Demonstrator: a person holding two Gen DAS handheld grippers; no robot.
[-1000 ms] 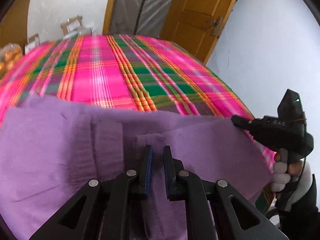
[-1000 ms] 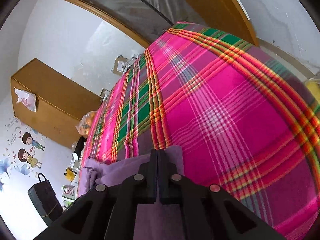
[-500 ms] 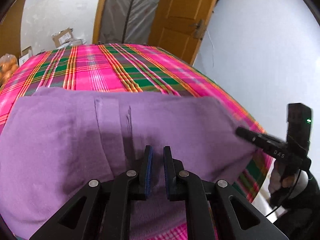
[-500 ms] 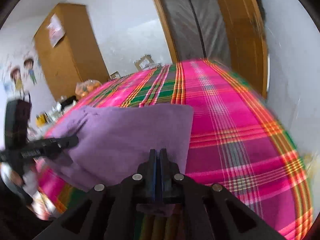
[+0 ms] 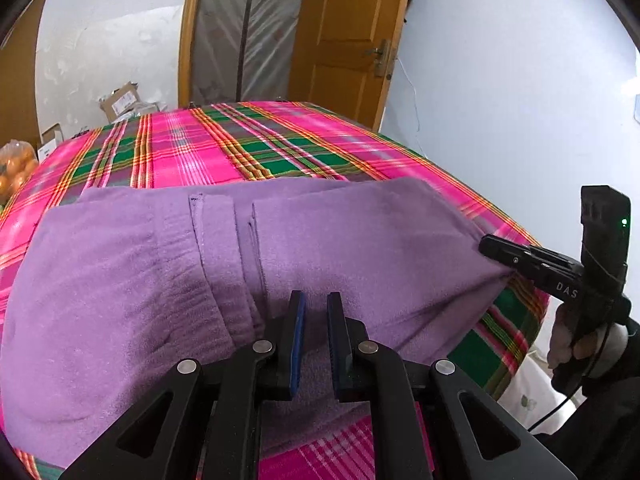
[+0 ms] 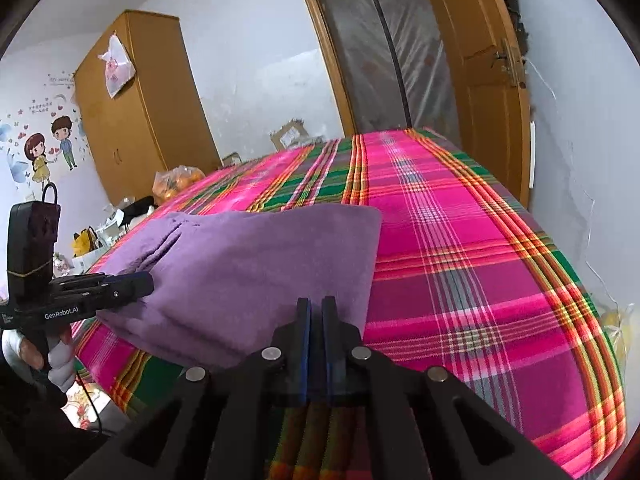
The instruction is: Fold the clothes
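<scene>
On the bed (image 5: 280,148), under its pink-and-green plaid cover, a purple fleece garment (image 5: 120,280) lies spread across the near edge, its waistband seams running away from the camera; it appears doubled at least once, though the layers cannot be counted.

Left side: the left tool (image 5: 316,340) stands with a narrow gap between its blue pads; in the right wrist view its tip (image 6: 132,286) meets the garment's left corner, where the cloth puckers towards it; whether any fabric is pinched there cannot be told.

Right side: the right tool (image 6: 316,340) has its pads drawn together; from the left wrist view its tip (image 5: 496,250) is clamped on the garment's right corner, the cloth pulled to a point there.

Judgement: the garment is held by its two near corners, which would fit either carrying that edge over for a fold or laying it down after one.

Recommendations for either case: keep both corners level and equally taut so the edge stays straight; confirm the left grip is secure, all layers included; align edge to edge, since fleece clings and resists later sliding; release only once the cloth rests flat on the bed.
</scene>
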